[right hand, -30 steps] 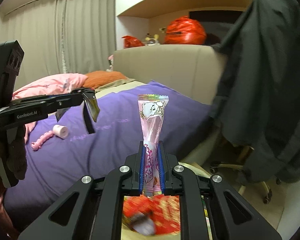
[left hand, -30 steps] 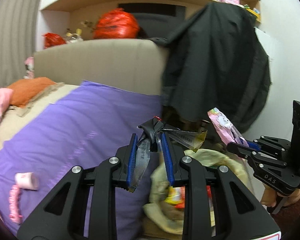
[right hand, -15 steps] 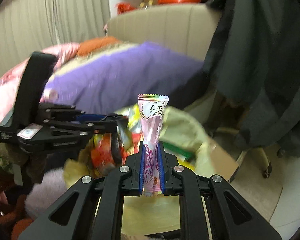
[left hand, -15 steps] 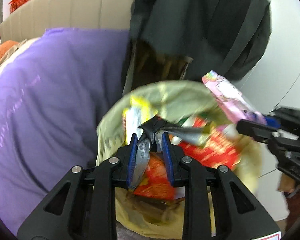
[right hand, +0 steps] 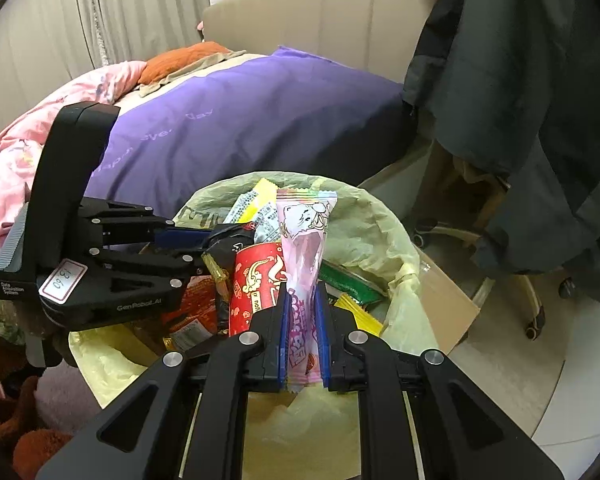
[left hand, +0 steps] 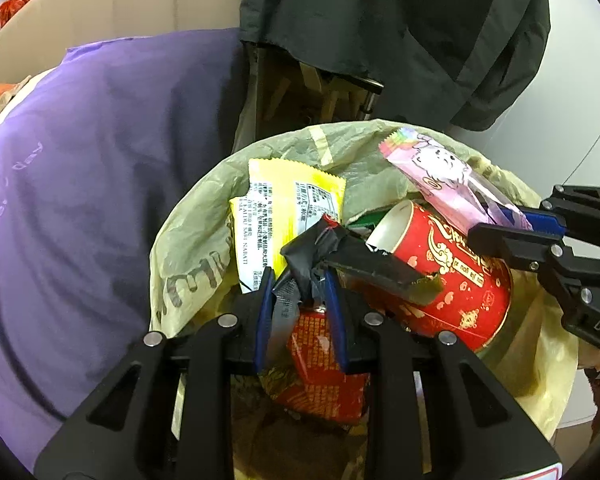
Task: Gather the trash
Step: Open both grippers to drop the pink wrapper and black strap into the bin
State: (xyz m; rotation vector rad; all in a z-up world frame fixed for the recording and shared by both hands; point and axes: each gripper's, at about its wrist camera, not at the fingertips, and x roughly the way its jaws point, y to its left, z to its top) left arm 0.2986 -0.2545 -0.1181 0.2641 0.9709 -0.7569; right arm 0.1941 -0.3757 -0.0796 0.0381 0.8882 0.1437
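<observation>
Both wrappers lowered over bin (left hand: 204, 216), still clamped

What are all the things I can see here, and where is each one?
Bin bag: one, pale yellow-green, lining the bin.
Paper cup: one, red with gold, lying in the bin.
Yellow wrapper: one, in the bin, against the bag's far side.
Pink wrapper: one, in the right claw, over the bin.
Dark wrapper: one, black and silver, in the left claw, over the bin.
Purple cover: one, on the bed.
Dark jacket: one, hanging beside the bed.
</observation>
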